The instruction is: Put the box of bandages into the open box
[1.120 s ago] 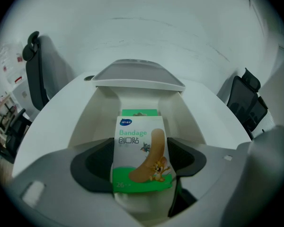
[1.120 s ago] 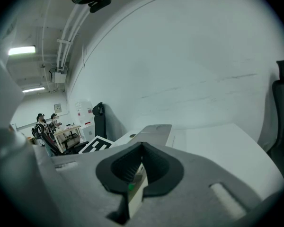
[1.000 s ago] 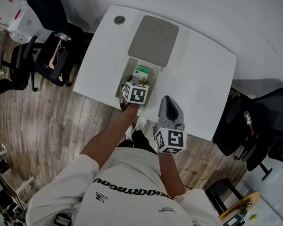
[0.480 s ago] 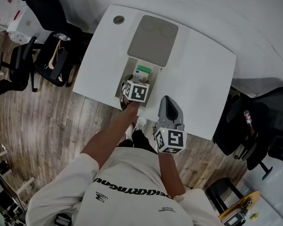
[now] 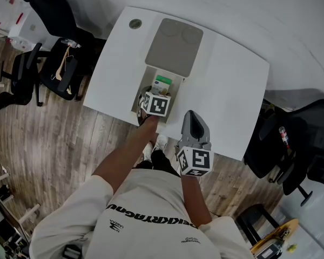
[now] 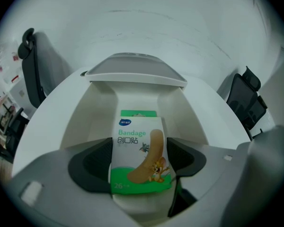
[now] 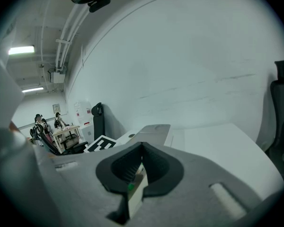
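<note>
At the near edge of the white table (image 5: pixel 232 90), the open box (image 5: pixel 149 80) stands with its grey lid (image 5: pixel 175 45) thrown back toward the far side.

Position of item: the box of bandages (image 6: pixel 137 136) is upright between the two jaws of the left gripper (image 6: pixel 139 157), printed face toward that gripper's camera. One dark pad (image 6: pixel 97 162) lies against each of its side edges. The jaws stand wide and are clamped on it. It is down within the walls of the open box. Whether its base rests on the floor of the box cannot be told.

Right gripper (image 5: pixel 191 114): just beside the open box on the person's right, over the table edge and clear of the box. Its jaws meet at the tips. A small pale piece with a green spot (image 7: pixel 135 188) sits low in the slot between them; it cannot be identified.

Count:
- one box of bandages
- one open box with one lid
- two grippers, each with one marker cube
- one table with one round fitting (image 5: pixel 135 23) at a far corner

Containers: the open box holds the box of bandages. No other contents can be made out.
</note>
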`<state>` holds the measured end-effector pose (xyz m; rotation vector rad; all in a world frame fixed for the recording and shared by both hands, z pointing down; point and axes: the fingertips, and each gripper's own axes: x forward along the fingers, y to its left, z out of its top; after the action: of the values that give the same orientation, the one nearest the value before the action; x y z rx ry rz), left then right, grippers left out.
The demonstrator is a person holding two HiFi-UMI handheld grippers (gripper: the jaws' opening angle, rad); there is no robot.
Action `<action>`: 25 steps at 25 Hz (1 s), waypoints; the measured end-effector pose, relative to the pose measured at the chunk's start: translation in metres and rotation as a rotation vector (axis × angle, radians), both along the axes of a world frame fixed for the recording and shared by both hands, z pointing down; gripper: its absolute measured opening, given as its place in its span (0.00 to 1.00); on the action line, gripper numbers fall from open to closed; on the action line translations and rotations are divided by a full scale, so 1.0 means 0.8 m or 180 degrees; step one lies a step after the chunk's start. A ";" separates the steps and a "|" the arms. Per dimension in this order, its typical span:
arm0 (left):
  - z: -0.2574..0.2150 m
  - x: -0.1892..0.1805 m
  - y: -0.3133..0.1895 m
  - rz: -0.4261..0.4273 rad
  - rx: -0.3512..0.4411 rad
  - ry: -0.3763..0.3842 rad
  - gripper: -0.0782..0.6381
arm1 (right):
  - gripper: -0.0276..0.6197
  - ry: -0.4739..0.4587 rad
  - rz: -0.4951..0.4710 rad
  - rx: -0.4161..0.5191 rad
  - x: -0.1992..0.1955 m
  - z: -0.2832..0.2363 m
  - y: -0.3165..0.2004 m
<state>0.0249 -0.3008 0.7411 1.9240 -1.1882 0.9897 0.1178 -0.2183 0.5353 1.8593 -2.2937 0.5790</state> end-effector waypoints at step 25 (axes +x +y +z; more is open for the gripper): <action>-0.036 0.003 -0.006 -0.0307 0.0184 0.0608 0.69 | 0.04 0.0004 -0.0001 0.0074 0.004 -0.016 0.008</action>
<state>0.0274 -0.3054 0.7125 1.9383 -1.1976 0.7111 0.1208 -0.2117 0.5229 1.8691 -2.3095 0.5533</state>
